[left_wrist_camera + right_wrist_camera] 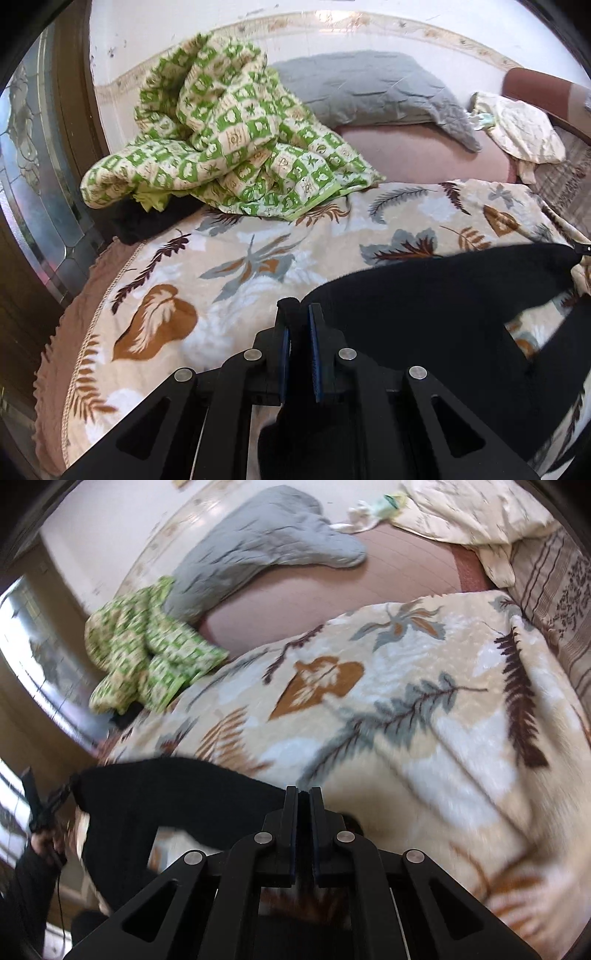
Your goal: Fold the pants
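Sagging limply between the left gripper (299,314) and right gripper (303,797), both clamped on its edge, the black pants (436,295) look soft and light, best held at the corners.

No words, labels, brand names or numbers can be read anywhere here. The bedding carries only patterns: leaves on the blanket (258,258), green squares on the quilt (221,147).

Home bedroom: bed under cream leaf-print fleece blanket (258,266), crumpled green-checked quilt (221,147) at its far edge, grey pillow (369,88) by the wall.
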{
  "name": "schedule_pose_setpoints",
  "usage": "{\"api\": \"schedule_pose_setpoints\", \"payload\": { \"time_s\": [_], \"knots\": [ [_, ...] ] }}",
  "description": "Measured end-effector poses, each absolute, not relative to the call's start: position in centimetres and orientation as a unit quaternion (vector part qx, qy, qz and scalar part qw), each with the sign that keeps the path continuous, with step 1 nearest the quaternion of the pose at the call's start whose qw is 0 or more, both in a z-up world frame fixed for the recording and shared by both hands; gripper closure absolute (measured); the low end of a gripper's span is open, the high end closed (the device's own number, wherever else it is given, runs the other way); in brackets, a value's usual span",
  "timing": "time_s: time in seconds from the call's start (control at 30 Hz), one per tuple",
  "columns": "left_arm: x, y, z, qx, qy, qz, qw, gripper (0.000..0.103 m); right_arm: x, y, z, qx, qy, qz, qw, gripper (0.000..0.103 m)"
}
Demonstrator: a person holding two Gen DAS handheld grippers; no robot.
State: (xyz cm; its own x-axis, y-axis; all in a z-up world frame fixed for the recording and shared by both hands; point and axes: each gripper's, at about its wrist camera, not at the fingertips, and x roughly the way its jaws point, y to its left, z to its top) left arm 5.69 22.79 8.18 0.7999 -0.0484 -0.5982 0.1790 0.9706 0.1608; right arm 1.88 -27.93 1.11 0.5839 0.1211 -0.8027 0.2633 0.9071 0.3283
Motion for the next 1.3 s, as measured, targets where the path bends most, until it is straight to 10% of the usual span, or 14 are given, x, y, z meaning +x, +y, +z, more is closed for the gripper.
{"api": "schedule_pose_setpoints", "payload": {
  "time_s": [0.4, 0.57, 0.7, 1.13, 1.2, 1.3],
  "knots": [
    [-8.9, 28.6, 2.3, 0.041, 0.327, -0.086, 0.940, 0.092, -8.4, -25.4, 0.0, 0.149, 0.543, 0.017, 0.827, 0.099],
    [-11.7, 33.3, 2.7, -0.124, 0.342, -0.043, 0.931, 0.061, -9.3, -25.1, 0.1, 0.130, 0.545, -0.006, 0.828, 0.090],
    [-13.0, 36.7, 2.9, -0.318, 0.354, -0.060, 0.877, 0.057, -9.9, -25.2, 1.9, 0.131, 0.509, -0.039, 0.850, 0.068],
    [-9.6, 39.3, -0.8, -0.590, 0.378, -0.065, 0.711, 0.051, -9.7, -24.5, 4.2, 0.162, 0.453, -0.036, 0.876, 0.065],
    [-9.5, 39.5, -2.1, -0.607, 0.384, -0.041, 0.695, 0.056, -9.7, -24.3, 4.2, 0.159, 0.453, -0.034, 0.876, 0.065],
    [-10.6, 38.6, -1.4, -0.550, 0.398, -0.011, 0.734, 0.094, -10.1, -24.3, 4.2, 0.163, 0.446, -0.036, 0.879, 0.065]
  ]
}}
